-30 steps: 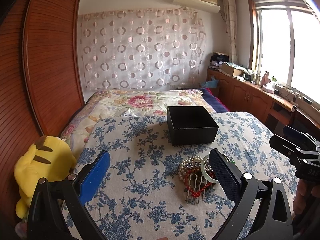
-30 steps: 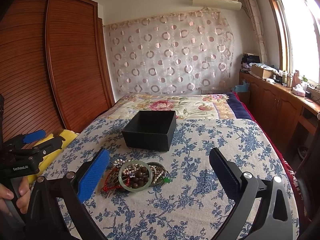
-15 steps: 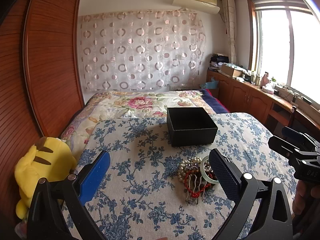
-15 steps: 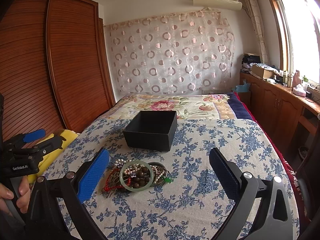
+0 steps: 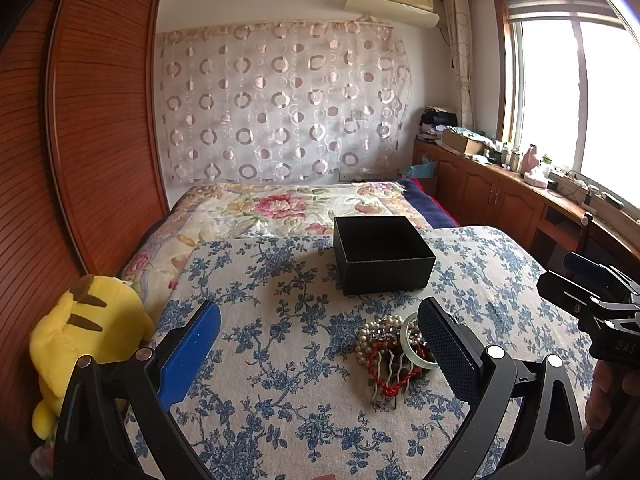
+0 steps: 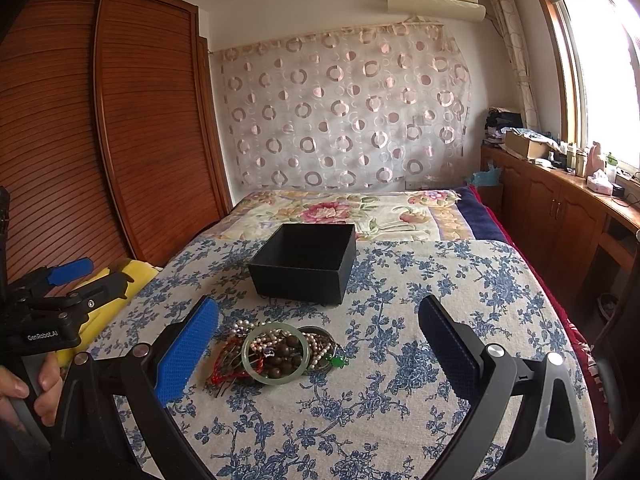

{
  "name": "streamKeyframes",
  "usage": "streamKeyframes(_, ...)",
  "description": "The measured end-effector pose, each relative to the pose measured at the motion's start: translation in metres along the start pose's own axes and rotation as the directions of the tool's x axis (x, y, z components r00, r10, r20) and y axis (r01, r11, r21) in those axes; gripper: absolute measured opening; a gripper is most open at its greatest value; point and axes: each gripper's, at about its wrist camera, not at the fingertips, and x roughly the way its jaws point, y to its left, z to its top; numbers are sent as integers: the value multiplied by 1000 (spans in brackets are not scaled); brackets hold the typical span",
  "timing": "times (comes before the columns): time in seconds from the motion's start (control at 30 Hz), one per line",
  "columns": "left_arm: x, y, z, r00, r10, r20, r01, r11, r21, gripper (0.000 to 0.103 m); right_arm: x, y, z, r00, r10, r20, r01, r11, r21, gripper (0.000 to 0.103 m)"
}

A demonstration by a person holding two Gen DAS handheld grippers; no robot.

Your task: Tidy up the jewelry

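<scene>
A heap of jewelry (image 6: 276, 354) lies on the blue-flowered bedspread: a pale green bangle (image 6: 275, 377), dark brown beads, pearl strands, a red cord and a hair comb. It also shows in the left wrist view (image 5: 394, 354), partly behind my right finger. An open, empty black box (image 6: 305, 262) stands just behind the heap, also in the left wrist view (image 5: 382, 256). My left gripper (image 5: 318, 350) is open and empty, left of the heap. My right gripper (image 6: 318, 346) is open and empty, held above the bed just before the heap.
A yellow plush toy (image 5: 86, 336) lies at the bed's left edge beside a wooden wardrobe (image 5: 88, 128). A flowered quilt (image 6: 344, 214) covers the far bed. Wooden cabinets (image 6: 560, 220) with clutter run under the window on the right.
Both grippers have eased slightly forward toward the heap and box. Nothing was taken hold of; the jewelry and box have not moved.
</scene>
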Motion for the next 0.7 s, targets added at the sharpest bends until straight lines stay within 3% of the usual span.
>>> streamKeyframes(0.7,0,-1,3,1000,-17,-21,17,1000,-3,95,-6,12,8,1000,5,-10,-5,1000,2,101)
